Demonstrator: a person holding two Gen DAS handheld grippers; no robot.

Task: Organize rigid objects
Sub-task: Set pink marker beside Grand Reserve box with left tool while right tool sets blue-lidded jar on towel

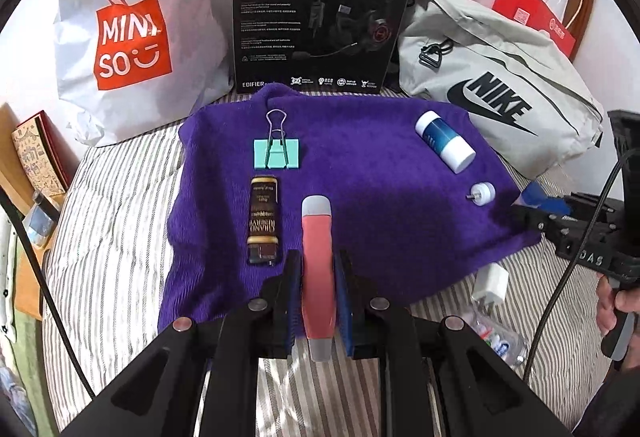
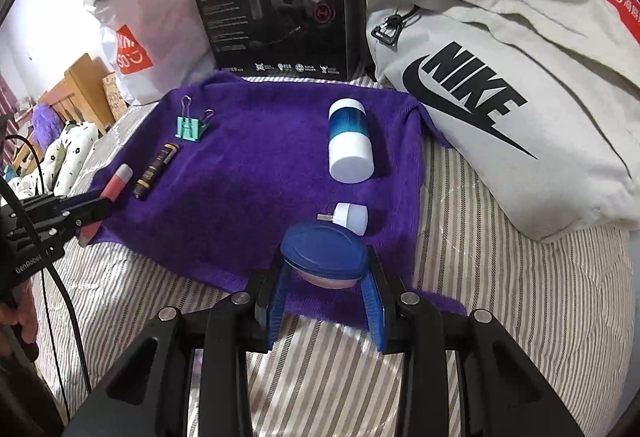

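My left gripper (image 1: 318, 269) is shut on a pink tube with grey ends (image 1: 318, 269), held over the near edge of the purple towel (image 1: 380, 205). On the towel lie a mint binder clip (image 1: 276, 153), a dark gold-lettered tube (image 1: 263, 221), a blue-and-white bottle (image 1: 444, 141) and a small white plug (image 1: 482, 193). My right gripper (image 2: 324, 277) is shut on a round blue-lidded jar (image 2: 323, 253) just in front of the white plug (image 2: 352, 218). The bottle (image 2: 350, 145), clip (image 2: 191, 127), dark tube (image 2: 156, 169) and pink tube (image 2: 116, 181) also show in the right wrist view.
A Miniso bag (image 1: 128, 37), a black headset box (image 1: 320, 9) and a grey Nike bag (image 1: 496, 85) stand behind the towel. A white charger (image 1: 492, 283) and a plastic bottle (image 1: 496, 341) lie on the striped bedding (image 1: 112, 237) at the right.
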